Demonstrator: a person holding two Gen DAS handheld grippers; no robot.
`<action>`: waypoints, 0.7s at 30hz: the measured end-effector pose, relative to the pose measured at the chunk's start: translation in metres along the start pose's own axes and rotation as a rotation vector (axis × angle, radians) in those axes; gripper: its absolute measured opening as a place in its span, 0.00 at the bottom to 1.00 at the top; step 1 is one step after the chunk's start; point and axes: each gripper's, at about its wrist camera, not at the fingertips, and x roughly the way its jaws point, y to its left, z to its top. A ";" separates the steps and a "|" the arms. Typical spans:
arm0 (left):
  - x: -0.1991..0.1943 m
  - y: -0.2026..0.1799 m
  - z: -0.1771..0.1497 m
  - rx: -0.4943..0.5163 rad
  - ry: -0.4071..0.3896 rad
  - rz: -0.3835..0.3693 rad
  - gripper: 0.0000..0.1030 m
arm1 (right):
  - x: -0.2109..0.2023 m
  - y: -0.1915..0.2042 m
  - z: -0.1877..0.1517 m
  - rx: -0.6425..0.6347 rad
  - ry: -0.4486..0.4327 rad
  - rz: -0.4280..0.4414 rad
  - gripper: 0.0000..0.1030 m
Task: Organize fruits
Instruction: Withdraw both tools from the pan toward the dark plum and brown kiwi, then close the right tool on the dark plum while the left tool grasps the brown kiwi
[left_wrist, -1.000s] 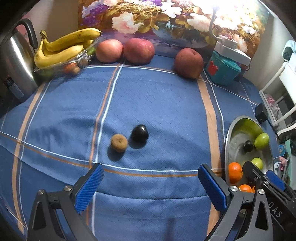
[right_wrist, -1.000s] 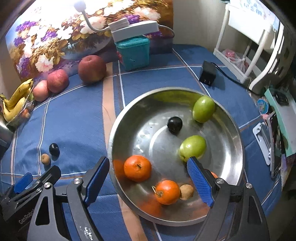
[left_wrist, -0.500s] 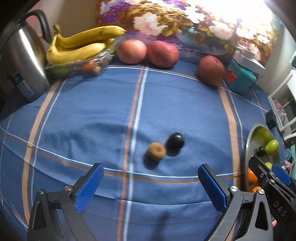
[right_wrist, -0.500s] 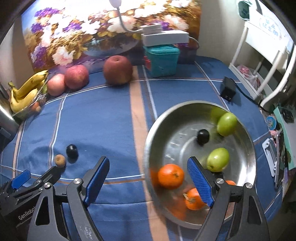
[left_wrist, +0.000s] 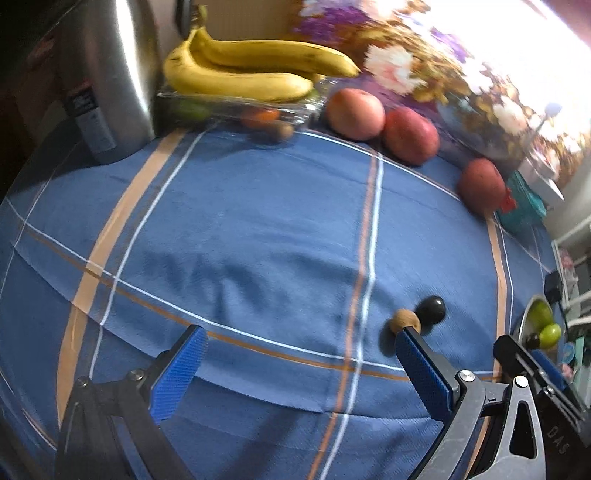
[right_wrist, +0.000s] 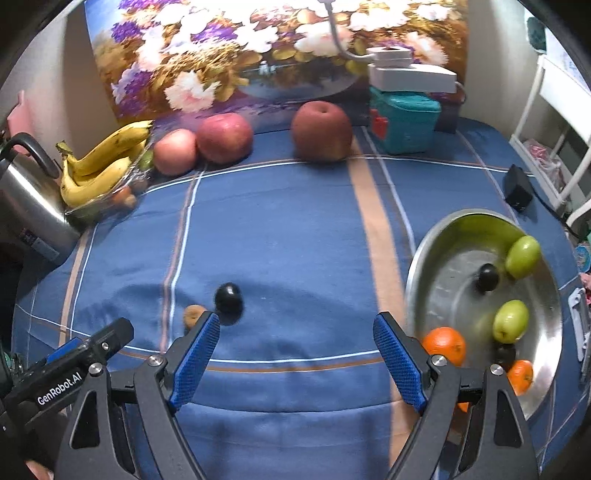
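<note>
Both grippers hover low over the blue checked cloth on the surface (right_wrist: 295, 240), and neither has anything in it. The left gripper (left_wrist: 295, 354) has its fingers wide apart; so does the right gripper (right_wrist: 295, 332), open over bare cloth.

Two small fruits lie loose on the cloth, touching or very nearly: a dark plum (right_wrist: 229, 298) and, just left of it, a little brown fruit (right_wrist: 192, 315), half hidden behind the right gripper's left finger. In the left wrist view the same pair sits at the tip of that gripper's right finger, off to one side and not between the blue pads.

Over on the right, the metal bowl (right_wrist: 417, 266) already holds two green fruits, oranges and another dark plum. At the far edge, three big apples (right_wrist: 320, 133) and a bunch of bananas (right_wrist: 99, 166) wait by the kettle (right_wrist: 26, 199).

The loose plum looks like the next pick to me. It should be light, round and smooth-skinned, so it could roll or squirt out of a careless pinch; it probably bruises too. I would take it across its widest part, pads on opposite sides, closing gently. The brown fruit so close beside it is the catch: one finger has to slip between the two or it gets knocked away.
</note>
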 end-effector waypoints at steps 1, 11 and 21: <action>0.000 0.003 0.001 -0.007 -0.003 -0.001 1.00 | 0.001 0.003 0.001 -0.001 0.001 0.009 0.82; 0.015 0.009 0.010 -0.049 0.008 -0.058 0.93 | 0.027 0.026 0.012 -0.028 0.031 0.055 0.61; 0.031 0.012 0.023 -0.062 0.017 -0.067 0.90 | 0.051 0.039 0.012 -0.049 0.061 0.087 0.49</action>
